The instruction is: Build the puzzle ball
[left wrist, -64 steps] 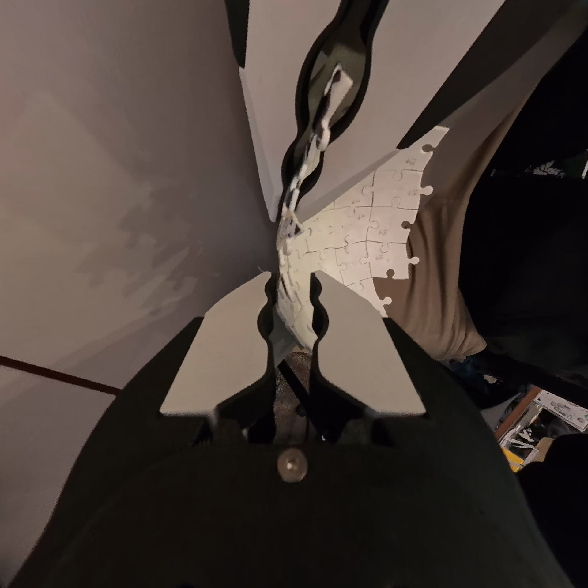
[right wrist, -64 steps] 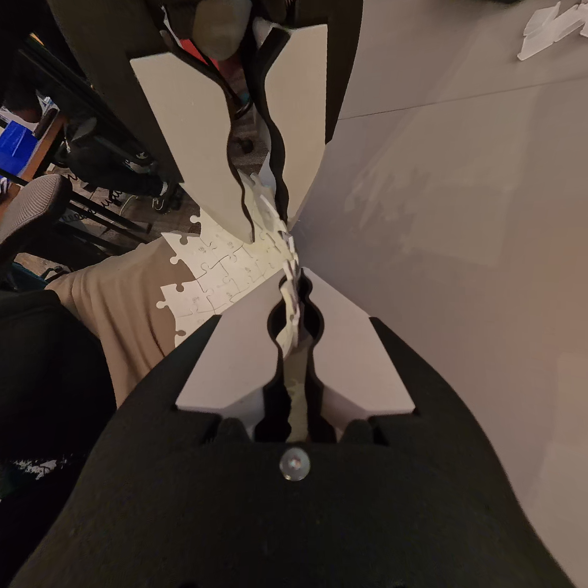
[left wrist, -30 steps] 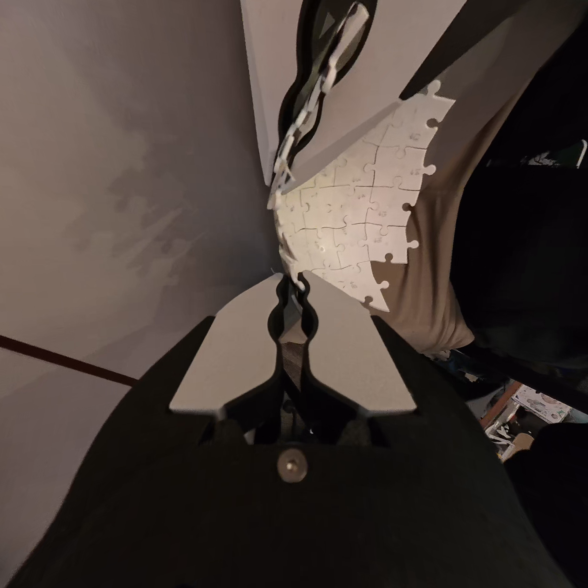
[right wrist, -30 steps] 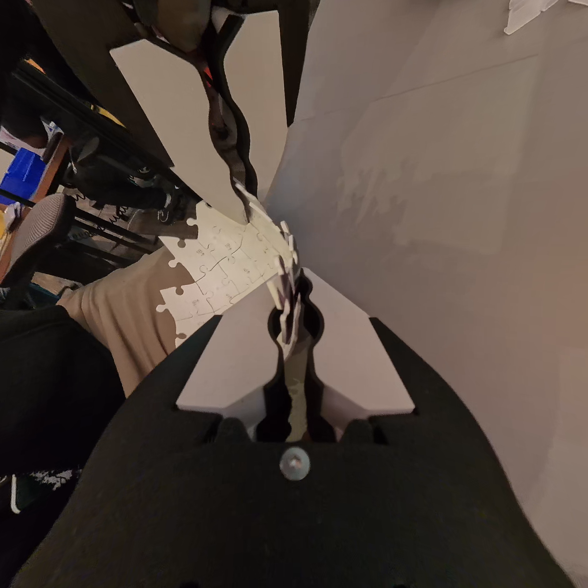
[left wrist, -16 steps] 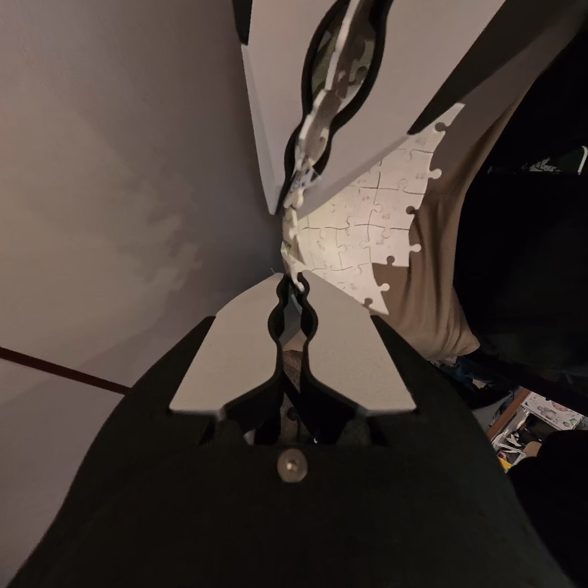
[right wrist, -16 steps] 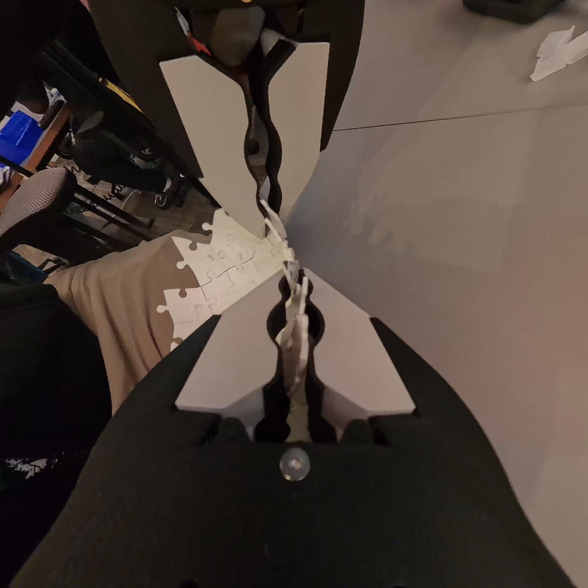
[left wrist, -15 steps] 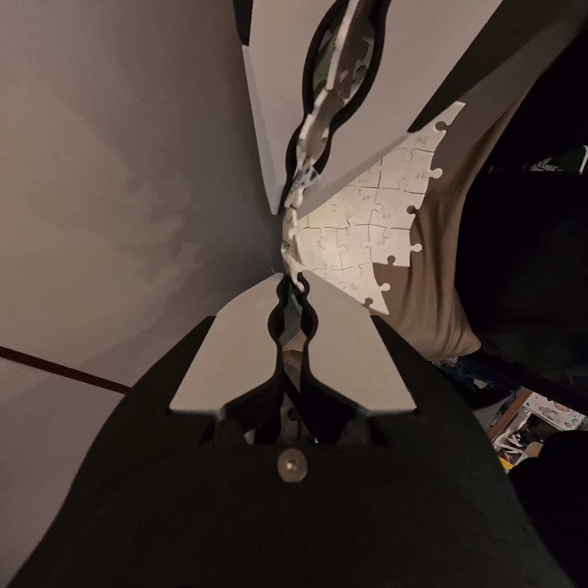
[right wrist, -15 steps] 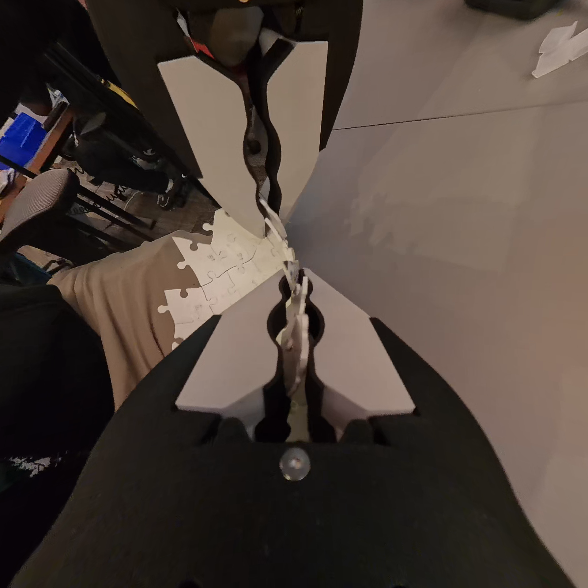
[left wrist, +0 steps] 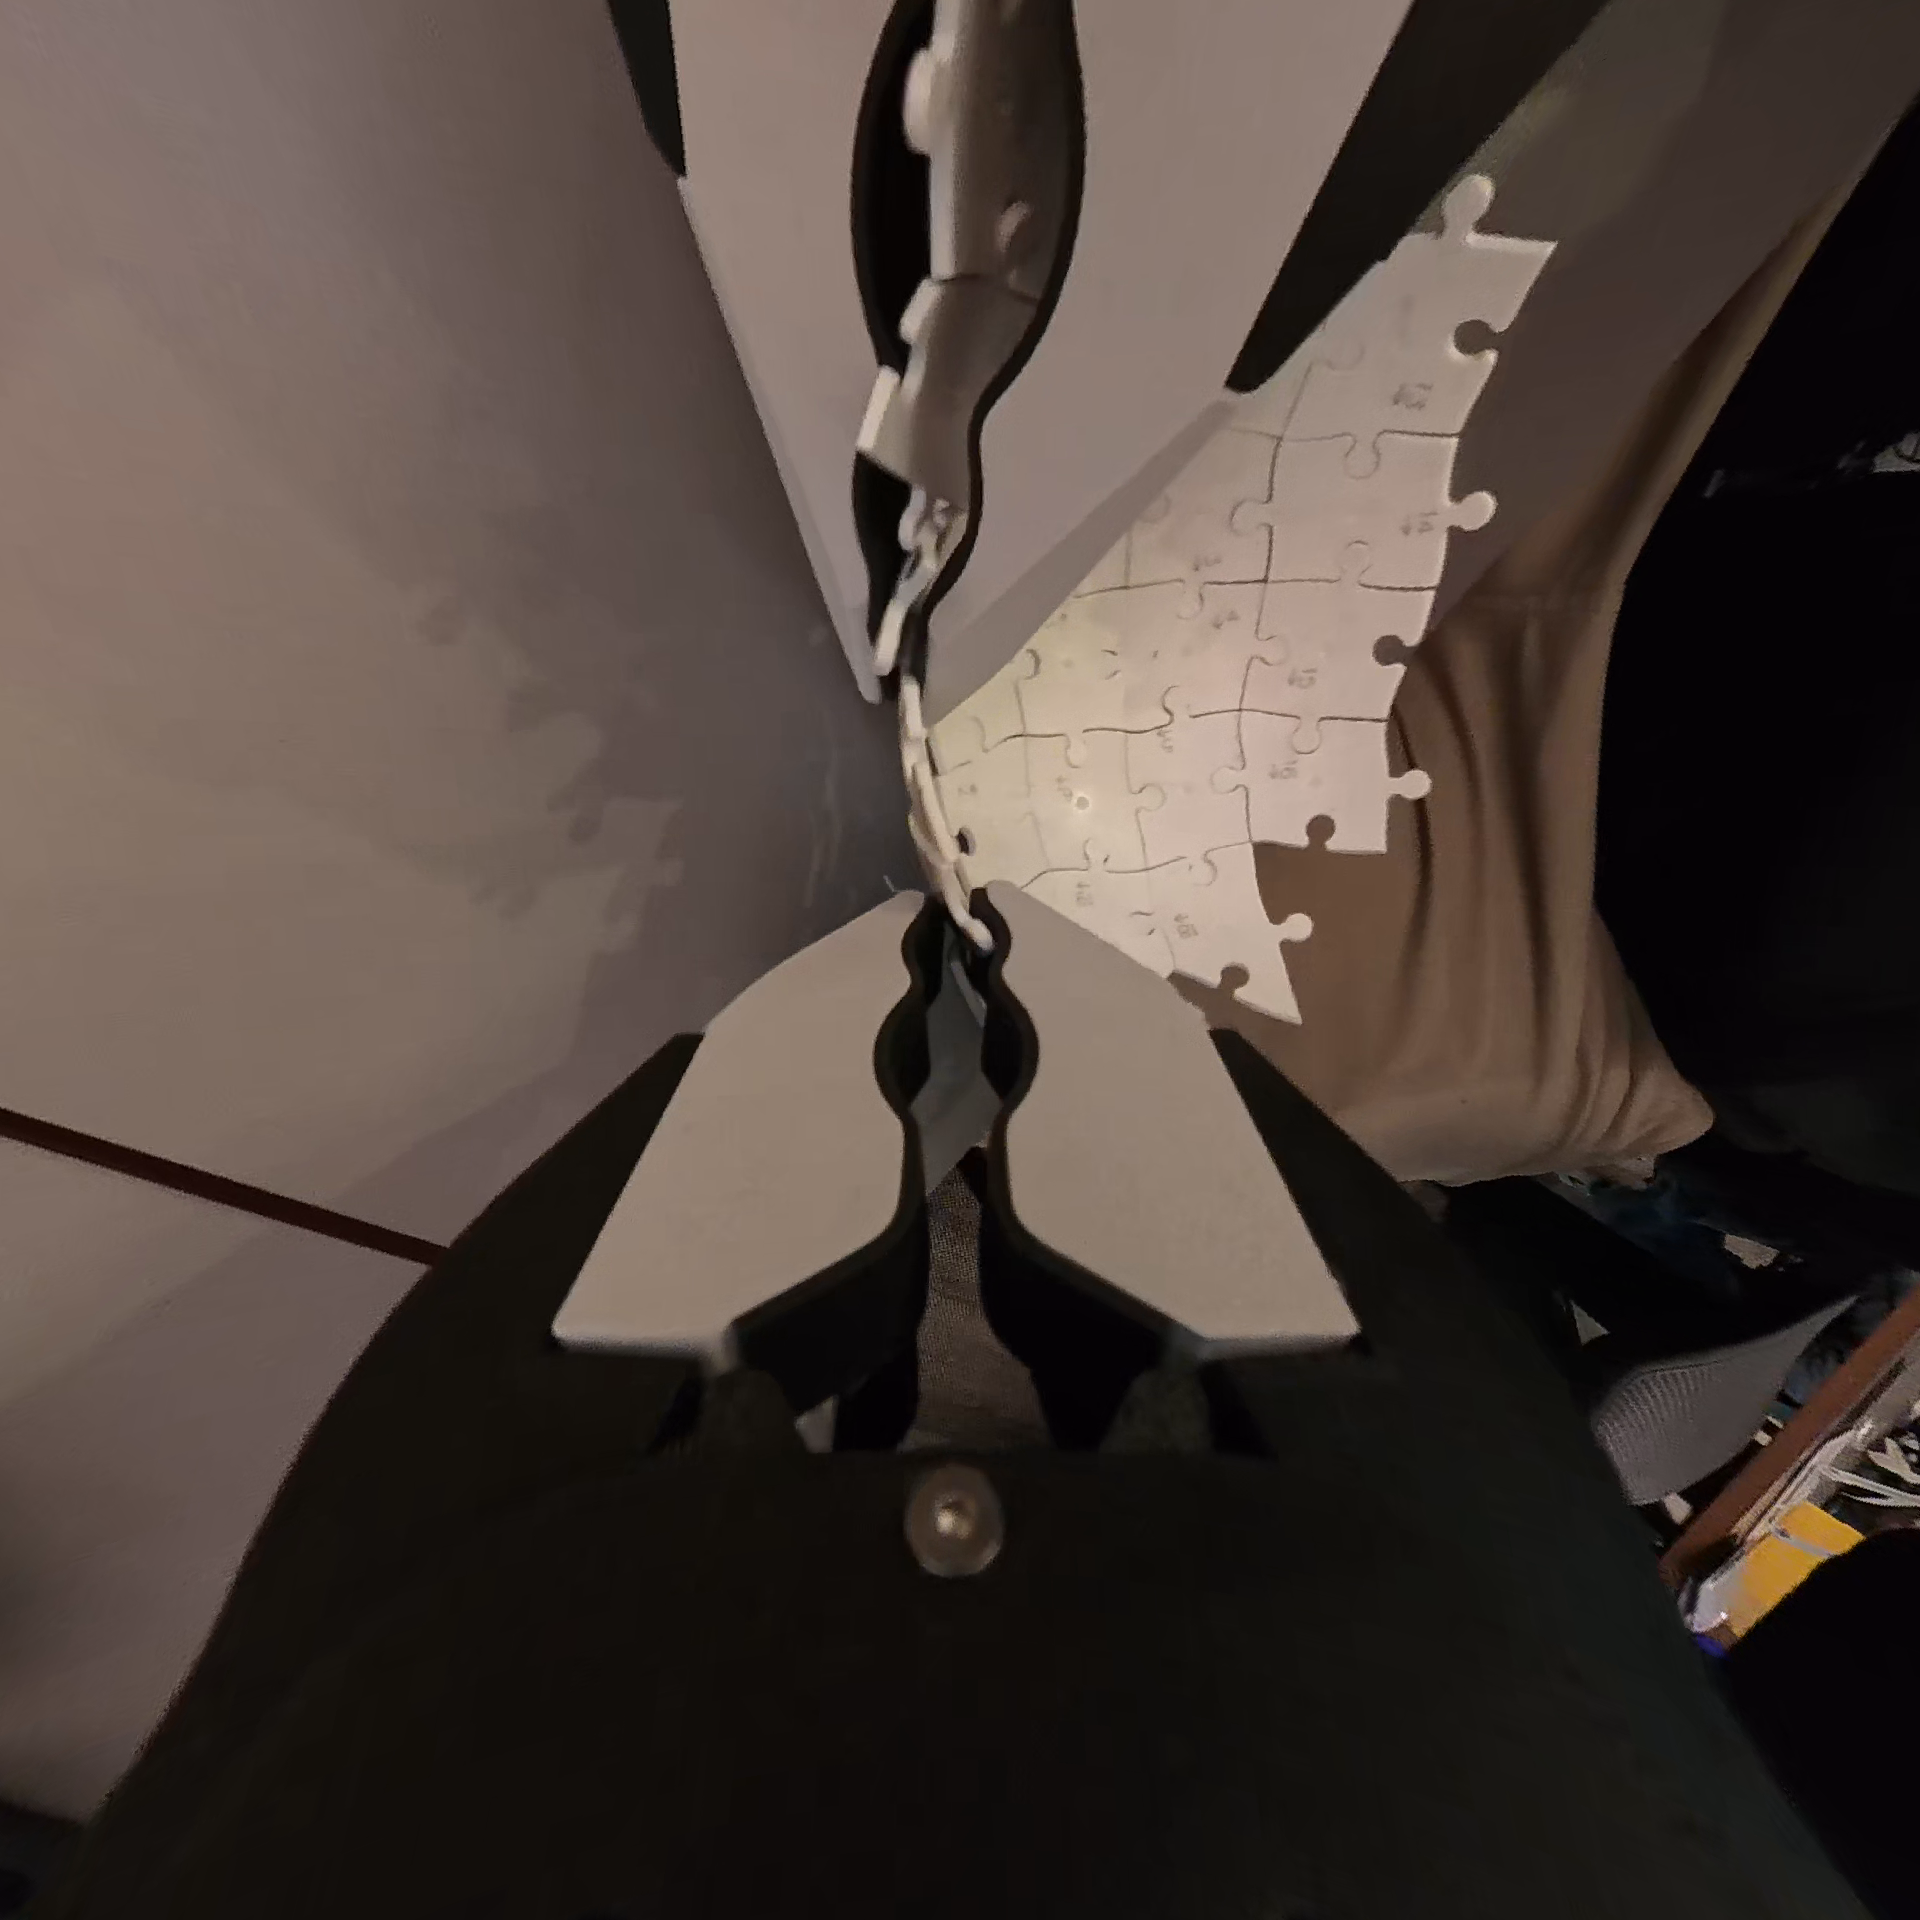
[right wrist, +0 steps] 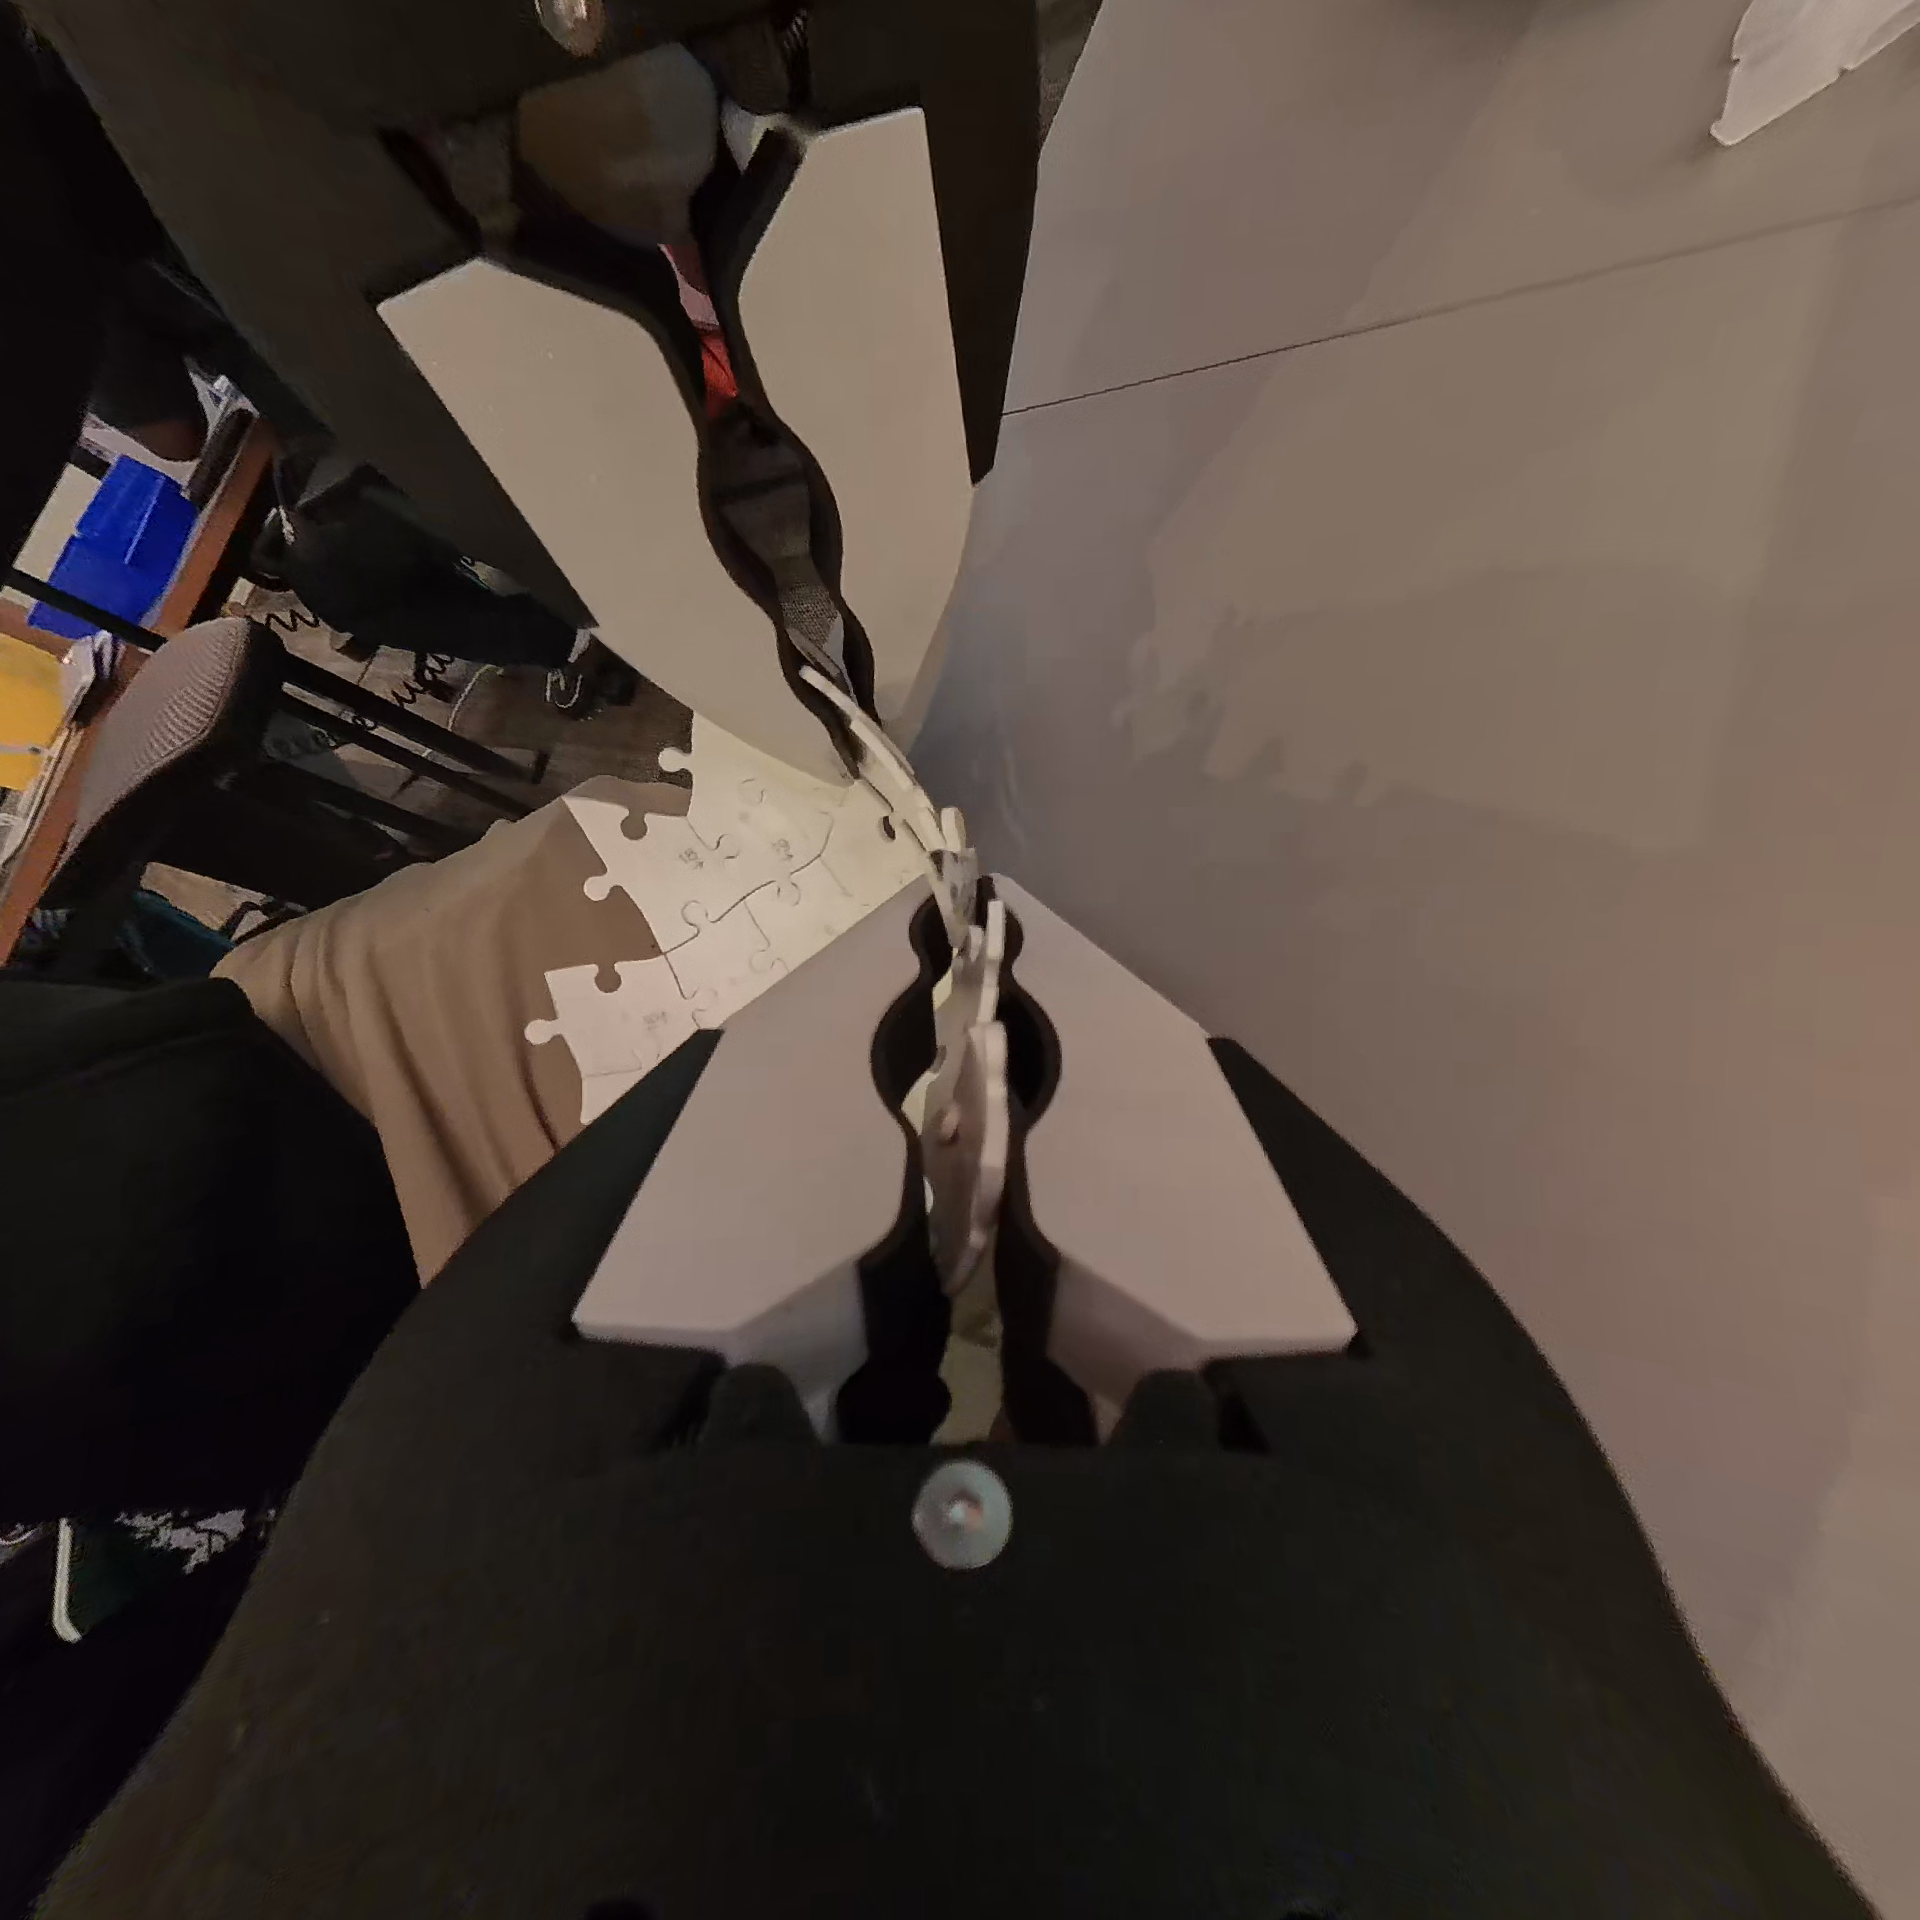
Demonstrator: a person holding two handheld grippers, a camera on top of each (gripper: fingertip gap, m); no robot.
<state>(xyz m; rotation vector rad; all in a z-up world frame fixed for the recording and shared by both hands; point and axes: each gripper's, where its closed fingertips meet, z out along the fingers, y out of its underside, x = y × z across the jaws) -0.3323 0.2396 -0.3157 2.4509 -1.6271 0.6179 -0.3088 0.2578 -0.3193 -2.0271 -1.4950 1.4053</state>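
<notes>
Both tools clamp the same curved white puzzle ball section [left wrist: 1226, 727], held in the air above the pale counter [left wrist: 364, 520]. The left hand-held gripper [left wrist: 971, 914] pinches its near edge at the fingertips; the right hand-held gripper [right wrist: 971, 997] grips the opposite edge deeper between its fingers — pieces interlocked, several knobs free. Loose white pieces [right wrist: 1808, 62] lie at the counter's far edge.

The white joined puzzle pieces [left wrist: 1236, 665] carry small dark handwritten-looking marks, one near the middle of most pieces, possibly numbers. In the right wrist view the same marks show on the pieces [right wrist: 727, 883].
</notes>
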